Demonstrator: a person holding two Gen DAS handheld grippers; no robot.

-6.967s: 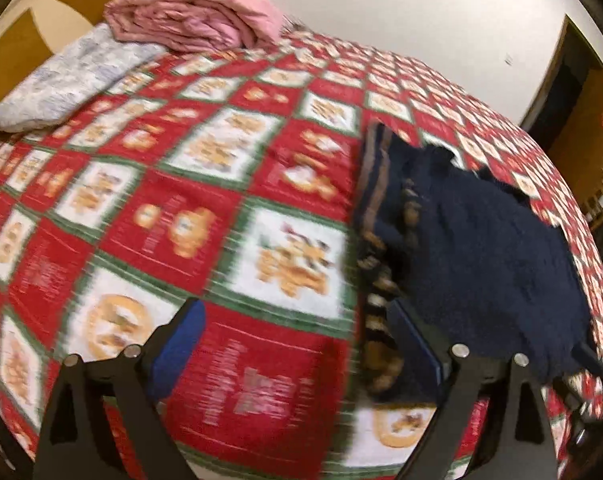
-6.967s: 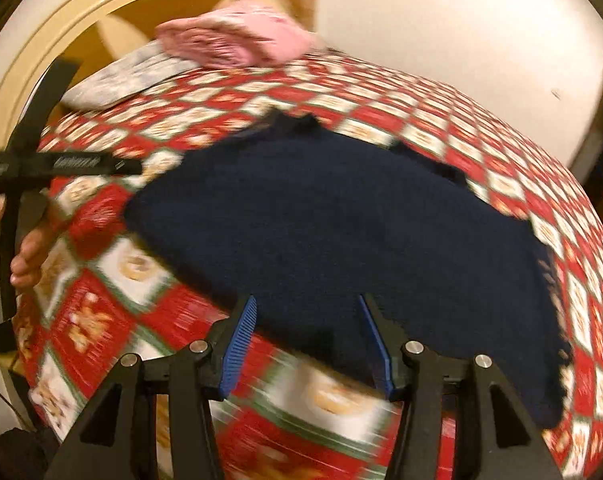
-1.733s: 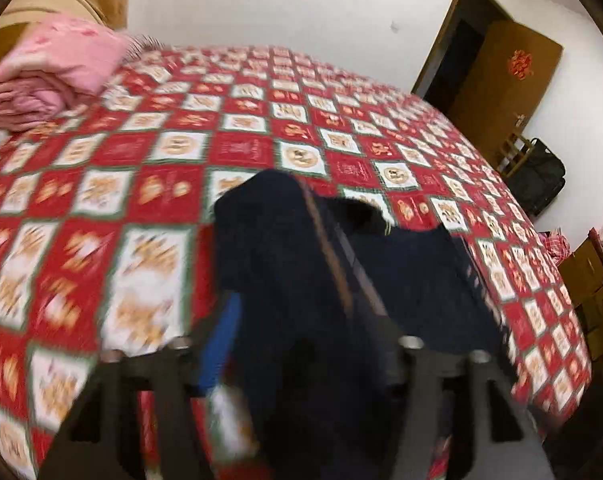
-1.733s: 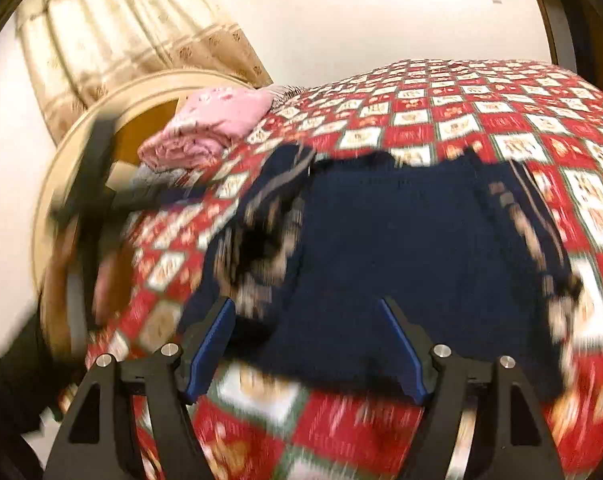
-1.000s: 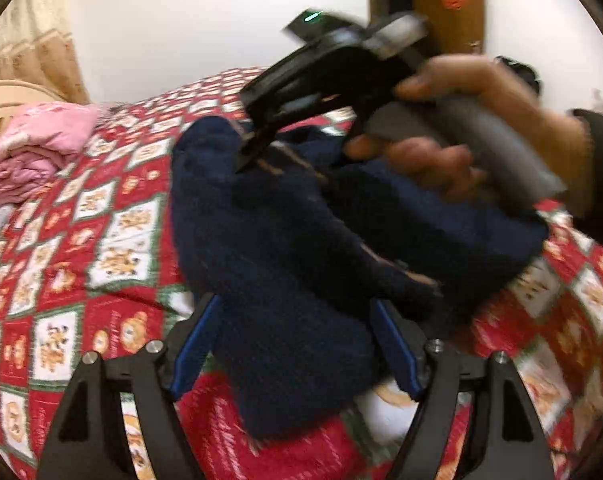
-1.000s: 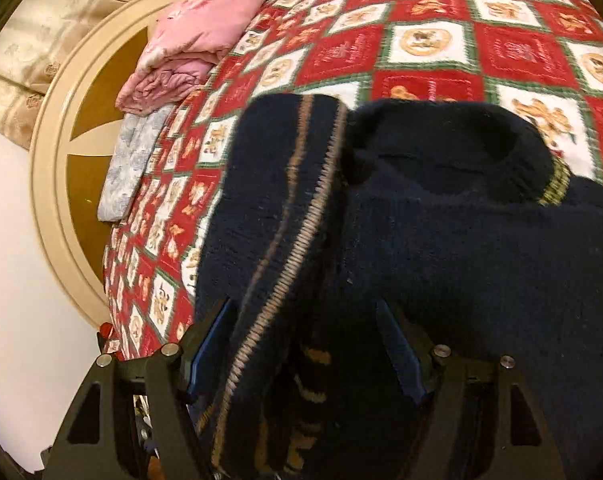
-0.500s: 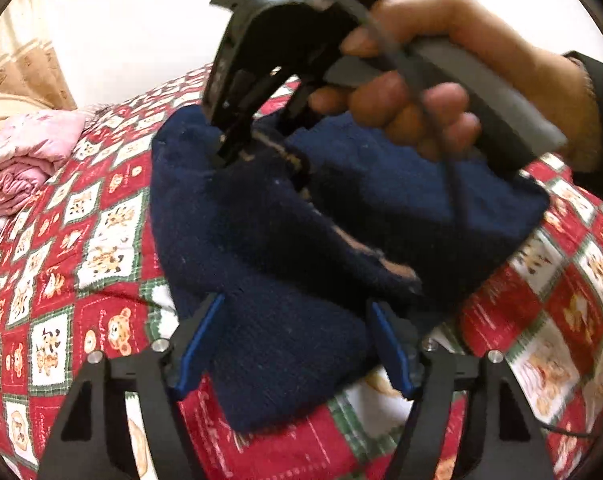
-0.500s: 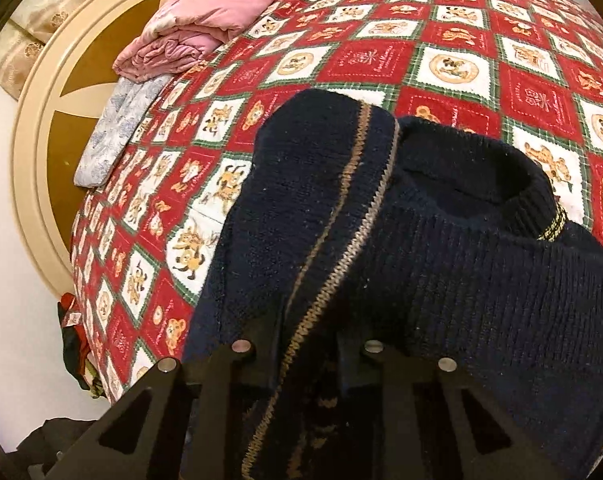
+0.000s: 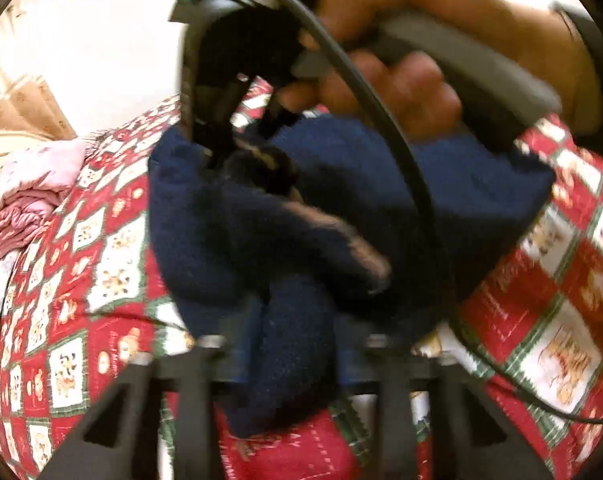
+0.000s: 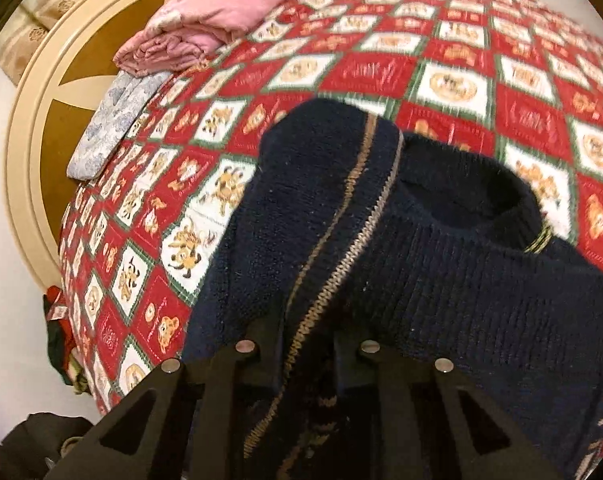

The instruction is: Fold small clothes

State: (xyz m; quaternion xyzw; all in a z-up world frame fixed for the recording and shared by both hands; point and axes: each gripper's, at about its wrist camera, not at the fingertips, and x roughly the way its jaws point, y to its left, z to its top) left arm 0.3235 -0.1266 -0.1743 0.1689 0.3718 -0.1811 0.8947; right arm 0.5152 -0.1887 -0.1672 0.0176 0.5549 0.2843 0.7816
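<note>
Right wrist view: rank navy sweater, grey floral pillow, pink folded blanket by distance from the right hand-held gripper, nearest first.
1. navy sweater: clamped in the right hand-held gripper, bottom centre.
2. grey floral pillow: left, at the bed's edge by the headboard.
3. pink folded blanket: upper left, past the pillow.

Red patchwork bedspread (image 10: 381,68), round cream headboard (image 10: 25,128), white wall (image 9: 101,40), patterned curtain (image 10: 33,32)
</note>
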